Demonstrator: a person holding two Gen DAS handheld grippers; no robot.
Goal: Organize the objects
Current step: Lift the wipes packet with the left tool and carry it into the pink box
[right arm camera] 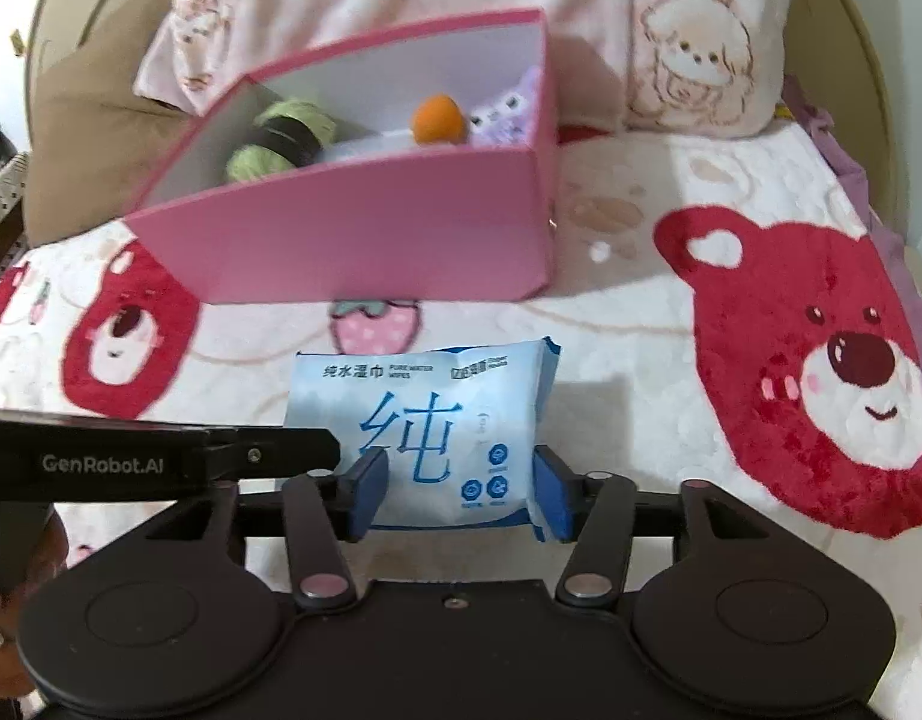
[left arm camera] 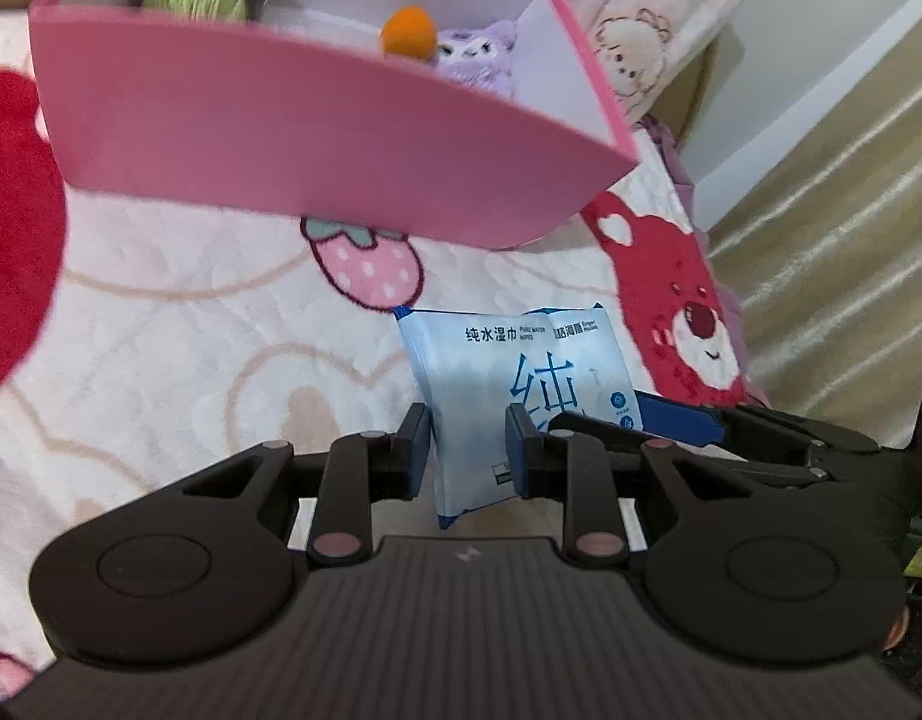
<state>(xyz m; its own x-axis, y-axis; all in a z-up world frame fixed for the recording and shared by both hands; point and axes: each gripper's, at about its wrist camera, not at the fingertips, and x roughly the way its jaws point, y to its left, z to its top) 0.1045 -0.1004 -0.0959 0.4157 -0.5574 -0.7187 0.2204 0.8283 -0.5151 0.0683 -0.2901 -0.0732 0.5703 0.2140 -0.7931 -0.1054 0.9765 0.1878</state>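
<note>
While both grippers' fingers clamp the wet-wipes pack [right arm camera: 425,432] upright (shared hold), I aim it boxward: left gripper [left arm camera: 467,450], right gripper [right arm camera: 458,495], pink box [right arm camera: 365,240].

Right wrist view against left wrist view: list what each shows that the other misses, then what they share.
Only the right wrist view shows the GenRobot.AI lettering on the left gripper's side and a brown cushion behind the box. Only the left wrist view shows the striped floor beside the bed. Both show the wet wipes pack gripped by the left gripper and right gripper, plus the pink box holding green yarn, an orange ball and a purple plush.
</note>
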